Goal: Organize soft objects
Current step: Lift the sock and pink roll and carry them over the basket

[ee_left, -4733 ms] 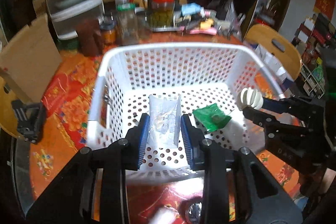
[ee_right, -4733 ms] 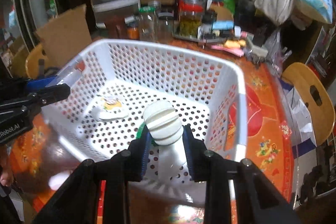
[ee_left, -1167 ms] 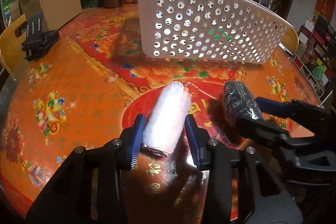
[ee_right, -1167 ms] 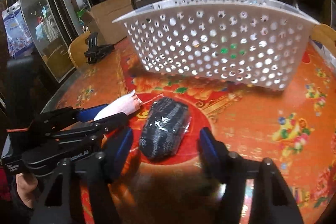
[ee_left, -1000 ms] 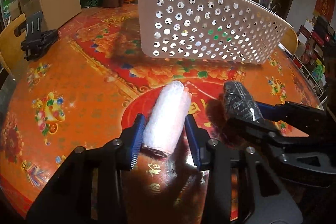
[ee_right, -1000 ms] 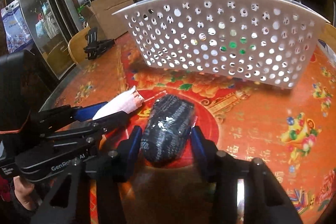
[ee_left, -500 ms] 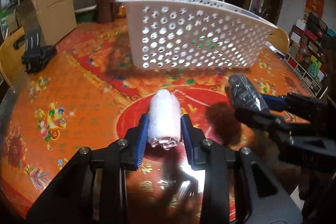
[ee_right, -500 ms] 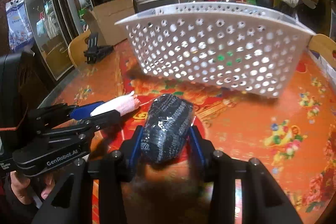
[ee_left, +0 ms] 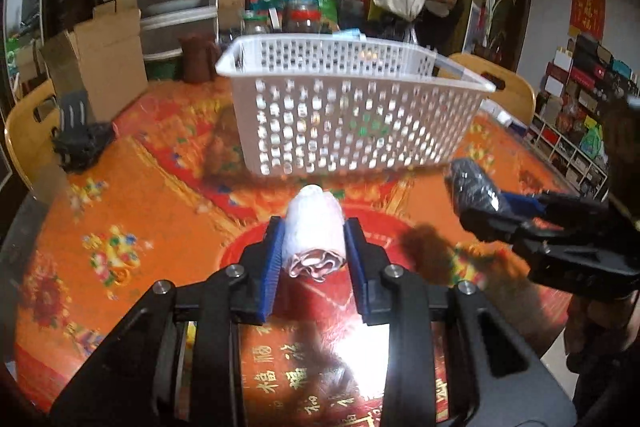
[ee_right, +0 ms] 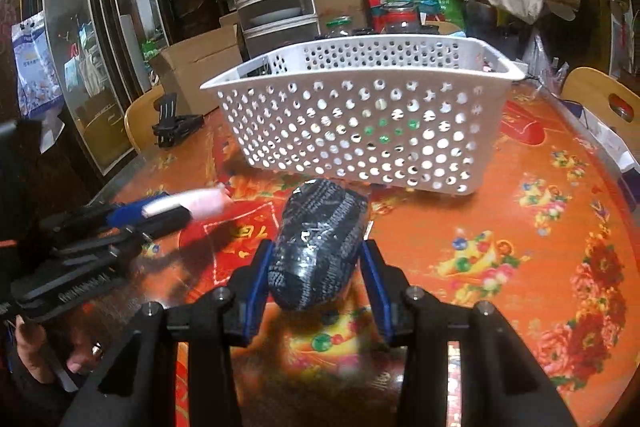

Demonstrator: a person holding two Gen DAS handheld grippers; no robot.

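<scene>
Left wrist view has the left gripper [ee_left: 313, 259] at lower centre, its blue pads closed snugly on a pale pink roll [ee_left: 314, 239] held clear above the orange table [ee_left: 132, 211]. Half a second ago the roll sat lower and nearer the cloth; now it is raised, and the white basket [ee_left: 344, 115] fills the middle of the frame from a higher angle, so its rim and inner far wall show where only the near wall showed before. At the right of this frame the right gripper [ee_left: 492, 203] grips a dark roll [ee_left: 472, 187], also higher than before.

Right wrist view shows that dark roll [ee_right: 320, 243], wrapped in shiny film, pinched between the blue pads at lower centre and lifted off the table [ee_right: 520, 227]. The left gripper [ee_right: 180, 211] enters from the left edge with the pink roll [ee_right: 204, 205] blurred by motion. The basket [ee_right: 360, 123] stands in the upper centre, farther off than a second ago.

Basket contents are mostly hidden; only green specks show through the wall holes. The pink roll's far end is blurred, and the rear of both grippers is cut off by the frame's lower edge.
</scene>
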